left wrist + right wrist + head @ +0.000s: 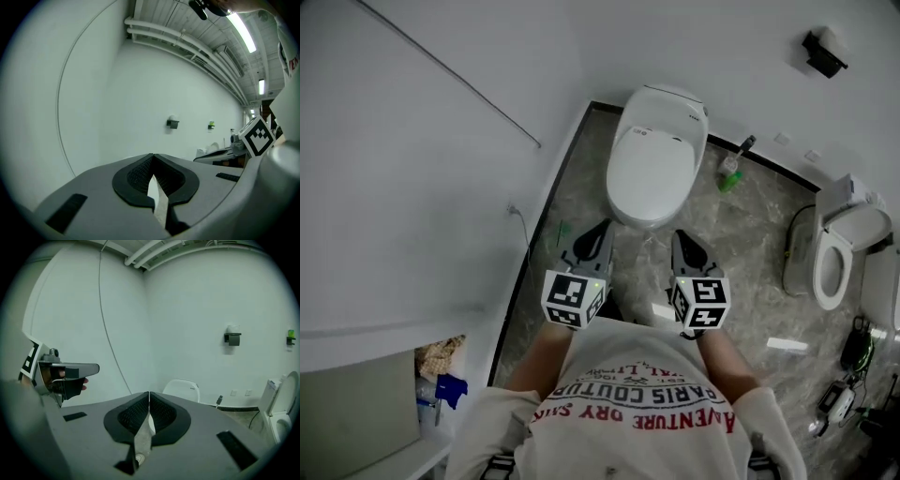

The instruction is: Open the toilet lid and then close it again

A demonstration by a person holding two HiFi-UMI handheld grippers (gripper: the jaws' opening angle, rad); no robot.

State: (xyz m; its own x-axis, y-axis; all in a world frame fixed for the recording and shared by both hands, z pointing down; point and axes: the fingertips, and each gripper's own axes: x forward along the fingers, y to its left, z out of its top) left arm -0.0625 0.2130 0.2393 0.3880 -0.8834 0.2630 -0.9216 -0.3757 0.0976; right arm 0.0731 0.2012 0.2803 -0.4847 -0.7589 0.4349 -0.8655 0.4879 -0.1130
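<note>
Left claw [600, 228]: jaws together, nothing between them; I hold it just short of the toilet's front rim, at its 7 o'clock.
Right claw [682, 236]: jaws together, empty; at 5 o'clock of the same rim.
White oval ceramic toilet [654, 155]: stands on the grey marbled floor [750, 244] at 12 o'clock from both claws, untouched by either. Its smooth white lid [649, 178] lies flat, closed.
Small green bottle [729, 178]: on the floor at 3 o'clock of that toilet, near the wall.
Second white toilet [839, 248]: further out at 3 o'clock, well apart, bowl open.
</note>
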